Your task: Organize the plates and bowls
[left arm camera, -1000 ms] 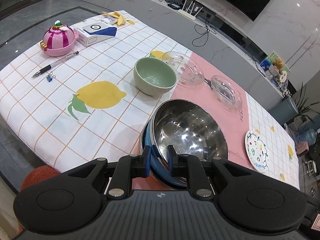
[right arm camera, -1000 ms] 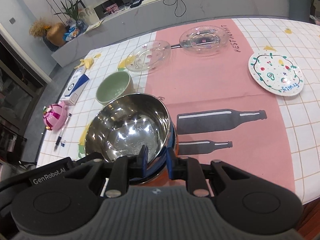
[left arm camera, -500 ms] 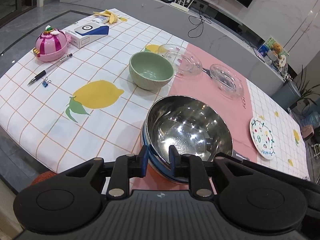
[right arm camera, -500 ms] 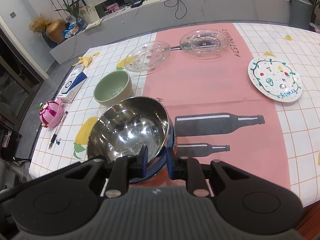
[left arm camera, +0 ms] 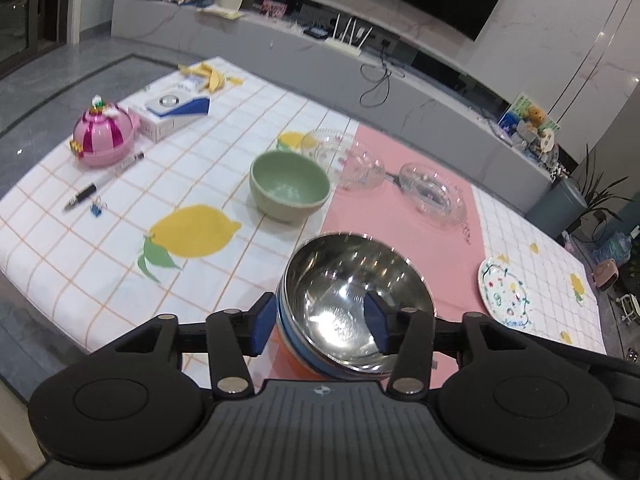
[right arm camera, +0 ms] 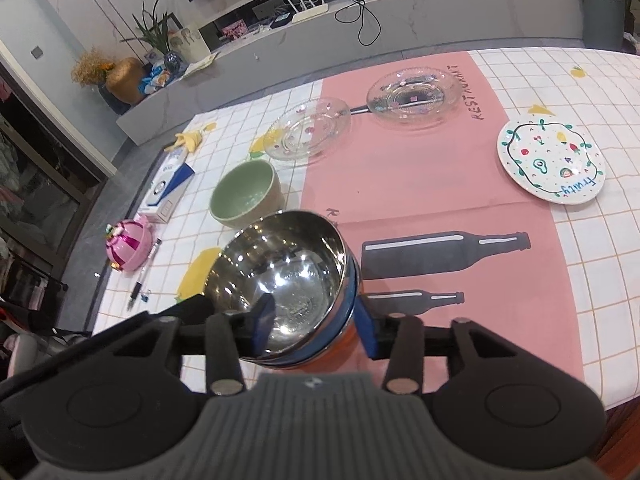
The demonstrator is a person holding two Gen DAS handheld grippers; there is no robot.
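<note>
A stack of bowls, a steel bowl [left arm camera: 352, 292] [right arm camera: 280, 276] on top of blue and orange ones, stands near the table's front edge. My left gripper [left arm camera: 320, 328] is open, one finger outside the stack's rim and one inside the steel bowl. My right gripper [right arm camera: 316, 320] is open too, straddling the opposite rim. A green bowl [left arm camera: 290, 186] [right arm camera: 246, 194] sits behind the stack. Two glass plates [right arm camera: 308, 132] [right arm camera: 414, 94] lie further back. A painted white plate [right arm camera: 552, 162] [left arm camera: 506, 292] lies to the right.
A pink toy pot [left arm camera: 104, 136], a white and blue box [left arm camera: 174, 110], a pen [left arm camera: 102, 182] and a binder clip [left arm camera: 97, 210] lie on the left of the tablecloth. Banana peel [left arm camera: 208, 76] lies at the far left corner.
Both grippers have opened: their fingers were pinched on the stack's rim and now stand wide apart around it. The cameras have tilted up slightly.
</note>
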